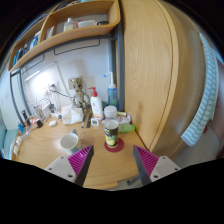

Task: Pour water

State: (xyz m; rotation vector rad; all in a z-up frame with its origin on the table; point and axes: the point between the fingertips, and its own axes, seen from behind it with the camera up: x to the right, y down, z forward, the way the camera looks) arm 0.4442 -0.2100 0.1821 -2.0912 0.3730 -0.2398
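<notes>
- The gripper (110, 160) is released: its fingers stand apart with their pink pads (80, 158) facing inward, and nothing is held between them.
- A jar (111, 133) with a green lid stands upright on a red coaster (113, 146) on the wooden desk (40, 148), just ahead of the fingers.
- Its label is too small to read.
- A white cup (69, 141) sits on the desk to the jar's left, apart from it.
- A white bottle (96, 105) with a red cap stands further back.
- A wooden shelf (70, 35) runs above the desk.
</notes>
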